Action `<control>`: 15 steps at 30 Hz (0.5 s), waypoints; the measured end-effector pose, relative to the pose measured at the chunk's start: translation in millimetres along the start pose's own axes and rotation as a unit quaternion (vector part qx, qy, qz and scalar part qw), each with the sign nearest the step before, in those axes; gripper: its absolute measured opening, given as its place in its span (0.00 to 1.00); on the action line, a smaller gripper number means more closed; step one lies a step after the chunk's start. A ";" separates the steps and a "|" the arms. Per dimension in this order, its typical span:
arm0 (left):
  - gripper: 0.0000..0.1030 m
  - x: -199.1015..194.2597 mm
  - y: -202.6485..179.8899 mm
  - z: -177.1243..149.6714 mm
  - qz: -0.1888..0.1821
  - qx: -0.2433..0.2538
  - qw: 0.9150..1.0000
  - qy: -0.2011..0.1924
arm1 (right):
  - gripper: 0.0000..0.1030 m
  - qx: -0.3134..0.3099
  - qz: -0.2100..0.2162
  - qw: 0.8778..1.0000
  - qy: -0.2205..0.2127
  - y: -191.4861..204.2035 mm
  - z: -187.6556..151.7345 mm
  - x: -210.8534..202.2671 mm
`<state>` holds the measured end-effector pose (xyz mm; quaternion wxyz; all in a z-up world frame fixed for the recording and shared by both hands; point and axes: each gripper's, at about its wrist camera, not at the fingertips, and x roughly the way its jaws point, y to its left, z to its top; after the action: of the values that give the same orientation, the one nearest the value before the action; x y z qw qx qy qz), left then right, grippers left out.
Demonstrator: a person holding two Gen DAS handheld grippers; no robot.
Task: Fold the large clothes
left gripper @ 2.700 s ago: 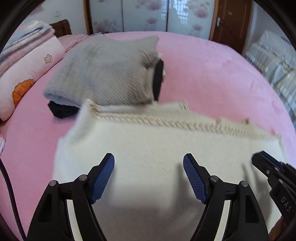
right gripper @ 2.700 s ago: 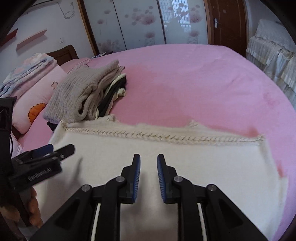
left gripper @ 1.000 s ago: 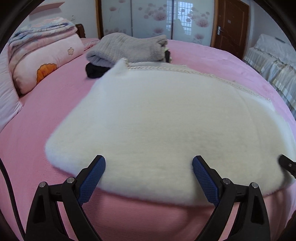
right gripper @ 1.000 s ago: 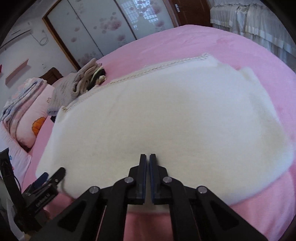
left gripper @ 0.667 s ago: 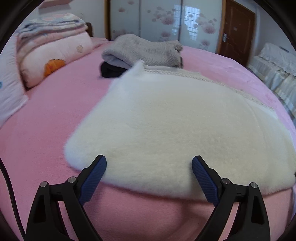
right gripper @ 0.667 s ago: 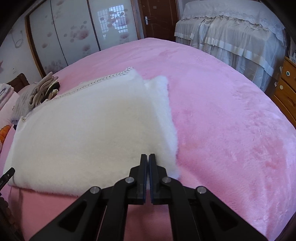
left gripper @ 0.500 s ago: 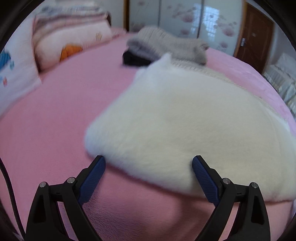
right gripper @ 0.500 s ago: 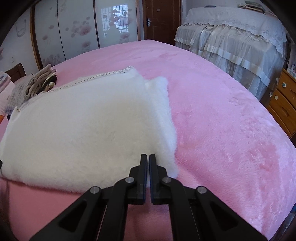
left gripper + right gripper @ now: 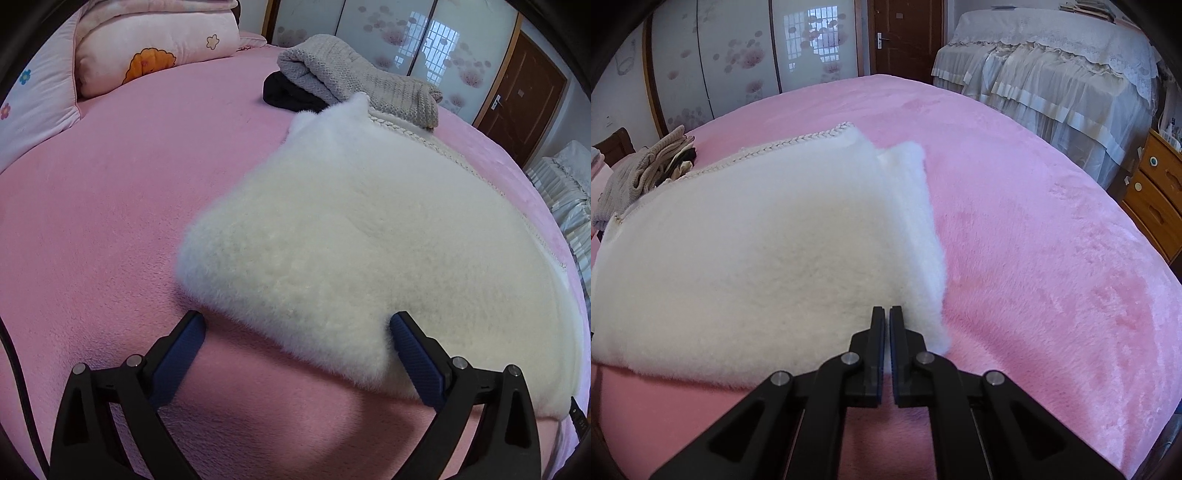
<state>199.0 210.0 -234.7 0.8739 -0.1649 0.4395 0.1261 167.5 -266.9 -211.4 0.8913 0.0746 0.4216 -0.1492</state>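
Observation:
A white fleece garment [image 9: 369,240] lies folded flat on the pink bed [image 9: 92,221], its braided trim along the far edge. My left gripper [image 9: 295,325] is at the garment's near left corner. Its jaws are opening wide, the fleece edge lies between the fingers, and the pads do not press on it. In the right wrist view the same garment [image 9: 757,240] shows a lower layer sticking out on its right side. My right gripper [image 9: 887,314] is shut, its tips over the near right corner, with nothing seen between them.
A folded grey knit [image 9: 351,77] lies on a black garment [image 9: 284,92] just beyond the fleece. Pillows [image 9: 147,48] are stacked at the far left. Bare pink bed [image 9: 1052,240] stretches right; beyond it stand a covered bed [image 9: 1052,62] and wooden drawers [image 9: 1156,192].
The left gripper slid left along the near edge to the fleece's left corner and came closer to it. The right gripper swung to the right corner, then held still, shut throughout.

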 end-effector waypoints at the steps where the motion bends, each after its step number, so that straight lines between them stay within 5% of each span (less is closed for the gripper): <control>1: 0.97 -1.8 -0.1 -0.7 0.002 0.000 1.000 0.001 | 0.02 0.003 -0.001 1.000 0.001 0.8 0.3 -0.2; 7: 0.97 -21.1 -12.1 10.6 0.042 0.009 0.999 0.027 | 0.04 0.028 -0.015 0.999 0.029 4.7 10.1 -6.0; 15: 0.97 -89.6 -32.0 24.1 -0.001 0.036 0.999 0.014 | 0.07 0.064 0.063 0.996 0.026 19.1 26.3 -60.6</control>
<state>176.1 183.7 -143.0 0.8730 -0.1358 0.4559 0.1076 156.6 -243.3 -147.6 0.8812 0.1617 0.4283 -0.1175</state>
